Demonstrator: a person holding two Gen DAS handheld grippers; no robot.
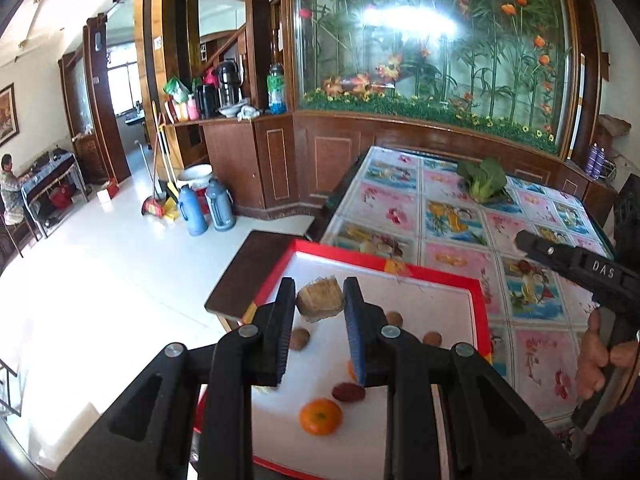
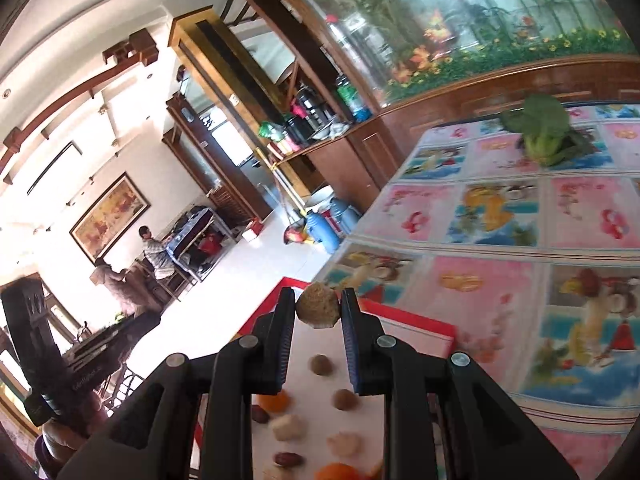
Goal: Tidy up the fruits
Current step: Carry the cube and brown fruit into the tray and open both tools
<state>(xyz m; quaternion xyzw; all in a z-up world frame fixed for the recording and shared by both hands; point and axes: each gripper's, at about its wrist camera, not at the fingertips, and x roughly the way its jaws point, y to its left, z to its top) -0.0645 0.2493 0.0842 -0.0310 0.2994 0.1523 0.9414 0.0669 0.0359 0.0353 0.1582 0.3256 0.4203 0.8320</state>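
Left gripper (image 1: pixel 320 292): held above the red-rimmed white tray (image 1: pixel 478 292), its two fingers pinching a tan, rough-cut chunk (image 1: pixel 321 299) between the tips. The chunk touches both pads and is clear of the tray floor.

Right gripper (image 2: pixel 319 304): also above the tray (image 2: pixel 420 326), fingers closed on a second tan fibrous piece (image 2: pixel 318 309), rounder in outline, held at the very tips. In the left wrist view this gripper's black body (image 1: pixel 580 268) reaches in from the right over the tablecloth, with the person's hand (image 1: pixel 600 356) on the handle.

Tray contents, left wrist view — an orange tangerine (image 1: pixel 321 417) near the front, a dark red date (image 1: pixel 348 393) just beside it, and small brown round fruits (image 1: pixel 299 339) scattered toward the middle, one (image 1: pixel 432 338) near the right rim. A further orange item is mostly hidden behind the right finger.

Right wrist view, blurred — more brown round fruits (image 2: pixel 321 364), pale lumps (image 2: pixel 287 427), another date (image 2: pixel 288 459) and orange pieces (image 2: pixel 336 472) on the tray's white floor; exact kinds cannot be told.

The tray lies at the near-left corner of a table covered with a floral-panel cloth (image 1: pixel 452 216). A leafy green vegetable (image 1: pixel 482 180) lies on the cloth at the far side, well apart from the tray.
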